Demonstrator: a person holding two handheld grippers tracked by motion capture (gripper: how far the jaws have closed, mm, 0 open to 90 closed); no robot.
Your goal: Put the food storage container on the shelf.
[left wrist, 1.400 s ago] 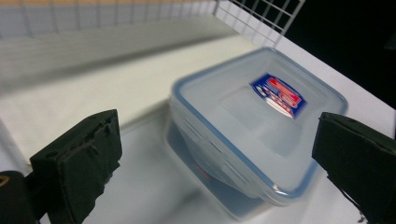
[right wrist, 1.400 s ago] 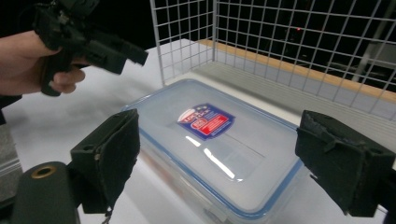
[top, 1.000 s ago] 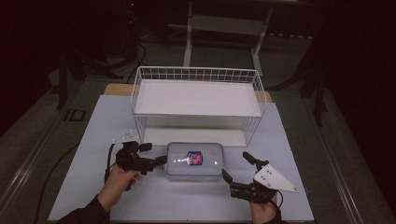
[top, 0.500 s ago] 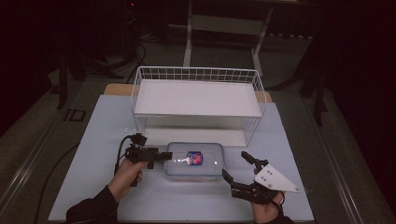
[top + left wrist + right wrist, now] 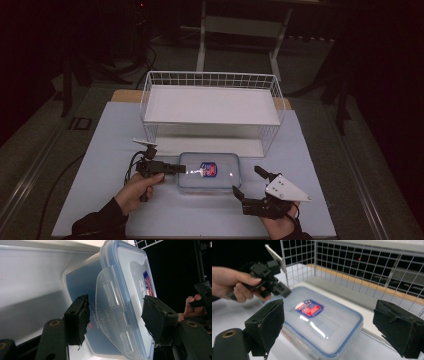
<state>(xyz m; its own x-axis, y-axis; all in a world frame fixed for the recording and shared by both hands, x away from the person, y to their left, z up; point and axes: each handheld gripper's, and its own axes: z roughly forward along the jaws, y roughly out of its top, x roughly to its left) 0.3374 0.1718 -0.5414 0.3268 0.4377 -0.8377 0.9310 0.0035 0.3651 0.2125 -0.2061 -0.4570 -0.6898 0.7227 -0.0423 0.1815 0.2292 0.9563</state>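
A clear plastic container [image 5: 209,172] with a blue-rimmed lid and a red and blue label lies on the table in front of the wire rack. My left gripper [image 5: 181,170] is turned on its side at the container's left end. In the left gripper view its jaws stand open [image 5: 115,315], one on each side of the lid's side latch flap [image 5: 110,302], without pinching it. My right gripper [image 5: 246,181] is open just off the container's front right corner. In the right gripper view the container [image 5: 319,320] lies ahead between the wide-open pads [image 5: 268,325].
A white wire rack [image 5: 210,105] with a flat shelf stands close behind the container. The pale blue table top [image 5: 105,150] has bare room to the left, right and front. A cable [image 5: 131,167] trails from the left gripper. The surroundings are dark.
The left gripper has rolled onto its side and slid right, so its jaws now straddle the container's left latch. The right gripper has stayed open and shifted slightly.
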